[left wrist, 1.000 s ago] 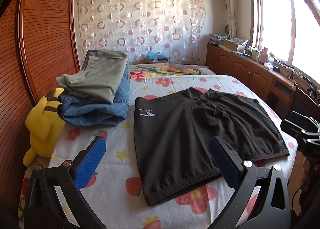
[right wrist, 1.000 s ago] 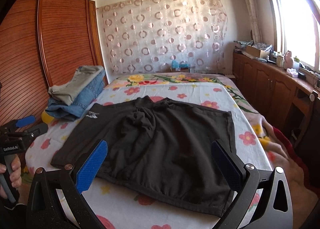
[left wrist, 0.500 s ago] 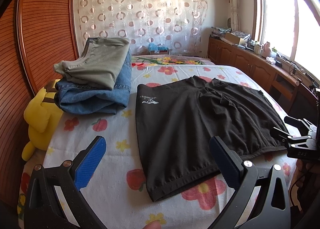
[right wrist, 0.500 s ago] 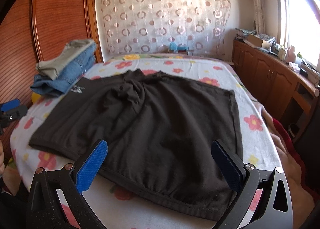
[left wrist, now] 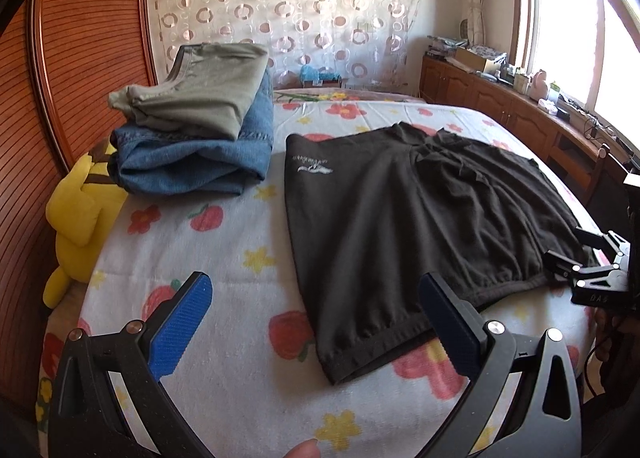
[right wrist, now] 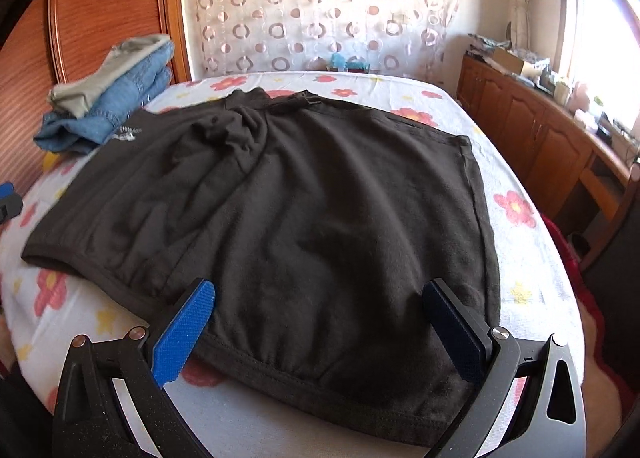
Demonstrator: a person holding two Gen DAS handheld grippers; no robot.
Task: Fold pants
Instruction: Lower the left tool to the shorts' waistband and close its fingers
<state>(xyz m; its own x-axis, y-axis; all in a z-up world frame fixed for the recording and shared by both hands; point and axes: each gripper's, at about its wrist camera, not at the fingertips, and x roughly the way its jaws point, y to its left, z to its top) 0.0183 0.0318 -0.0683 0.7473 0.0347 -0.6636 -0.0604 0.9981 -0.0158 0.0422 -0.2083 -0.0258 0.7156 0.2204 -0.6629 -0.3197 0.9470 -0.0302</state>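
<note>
Black pants [right wrist: 304, 217] lie spread flat on the flowered bed [left wrist: 224, 242], unfolded, white logo [left wrist: 311, 166] toward the headboard side, with a stack of folded jeans [left wrist: 192, 153] and green pants [left wrist: 200, 93] beside them and a yellow plush [left wrist: 76, 213] at the bed edge. Left gripper [left wrist: 316, 310] hovers over the near hem corner, jaws wide apart and empty, blue pads [left wrist: 182, 328] clear of the cloth. Right gripper [right wrist: 320, 318] sits low over the other hem, jaws also spread wide, gripping nothing; contact with the fabric can't be told.
</note>
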